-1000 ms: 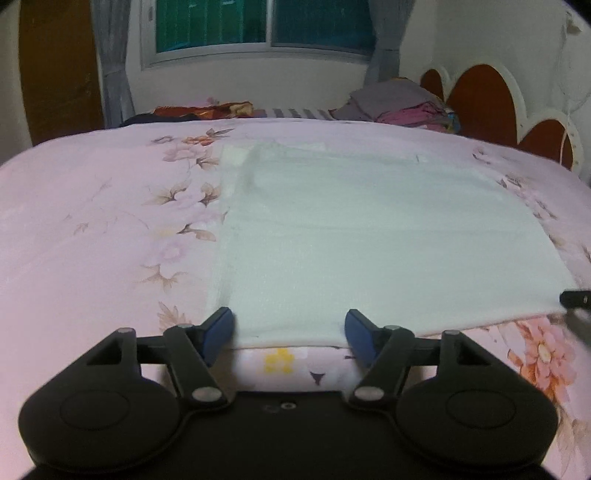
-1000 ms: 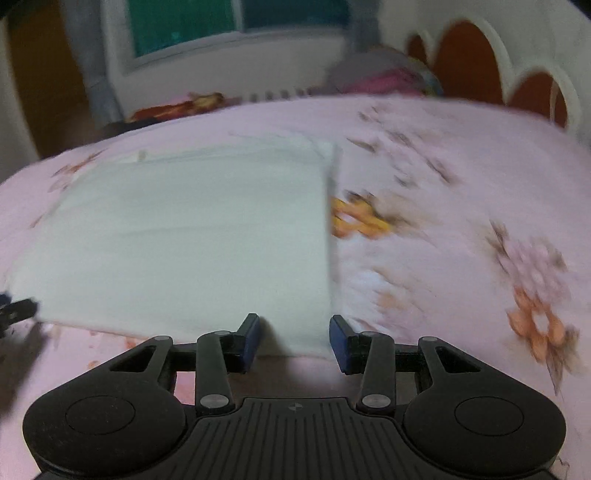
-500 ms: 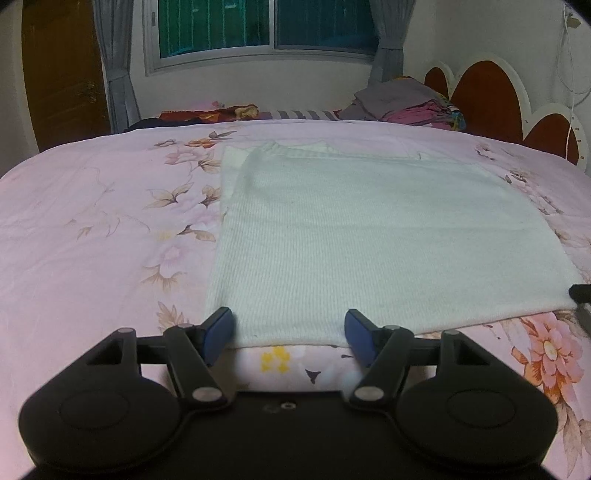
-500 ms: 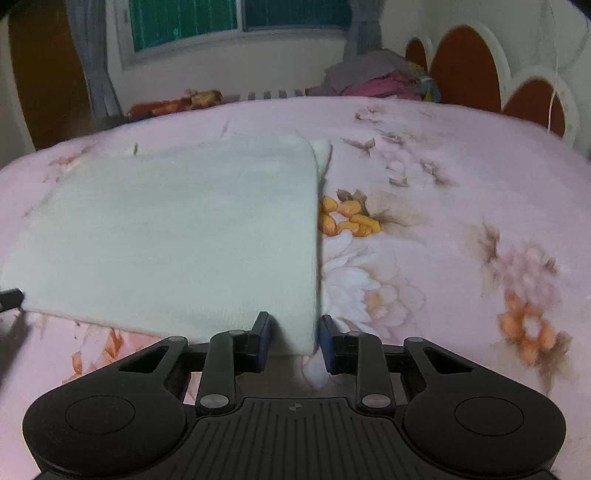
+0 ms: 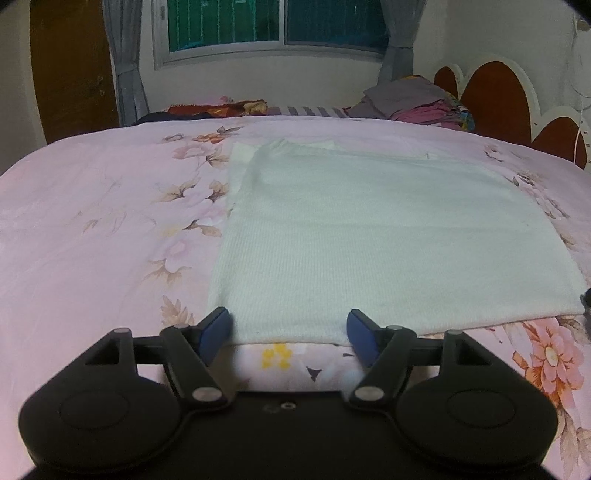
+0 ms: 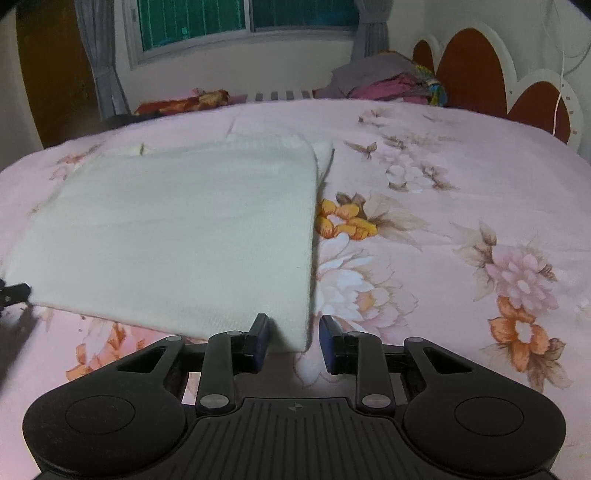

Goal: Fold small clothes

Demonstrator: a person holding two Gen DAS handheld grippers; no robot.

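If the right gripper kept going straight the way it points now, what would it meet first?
Most likely the near right corner of the white garment, which lies between the right gripper's open fingers, with the floral bedsheet just beneath.

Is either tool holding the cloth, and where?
Neither. The right tool, jaws just closing, straddles the near right corner of the white cloth; the left tool, its near edge.

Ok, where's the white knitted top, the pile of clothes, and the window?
white knitted top [image 5: 388, 236], left wrist view, middle of its flat front.
pile of clothes [image 6: 384, 79], right wrist view, the grey and pink heap.
window [image 5: 273, 22], left wrist view, on the glass.
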